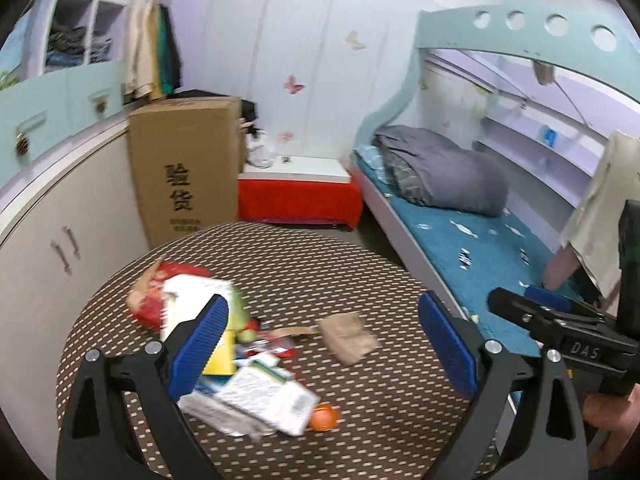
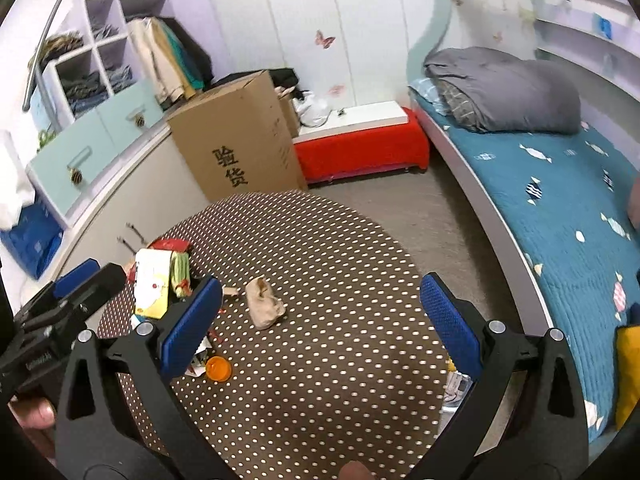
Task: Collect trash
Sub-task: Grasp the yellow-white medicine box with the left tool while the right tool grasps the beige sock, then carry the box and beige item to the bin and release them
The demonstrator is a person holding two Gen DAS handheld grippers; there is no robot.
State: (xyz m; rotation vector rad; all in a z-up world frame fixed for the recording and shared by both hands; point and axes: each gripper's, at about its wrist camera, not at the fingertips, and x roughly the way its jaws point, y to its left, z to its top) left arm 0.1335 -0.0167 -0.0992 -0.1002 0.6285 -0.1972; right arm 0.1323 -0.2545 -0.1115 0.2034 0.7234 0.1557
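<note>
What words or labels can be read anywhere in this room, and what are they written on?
"验货": large black characters on the side of the cardboard box, readable in both views.
"DAS": raised letters on the body of the right hand-held gripper, seen from the left wrist view.
Small print below the box's characters: too small to read.
Printing on the wrappers and packets on the dotted table: blurred, unreadable.

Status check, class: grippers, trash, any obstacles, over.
Left gripper and right gripper open, empty. Wrappers, crumpled paper, orange cap on table. Nothing blocking.
</note>
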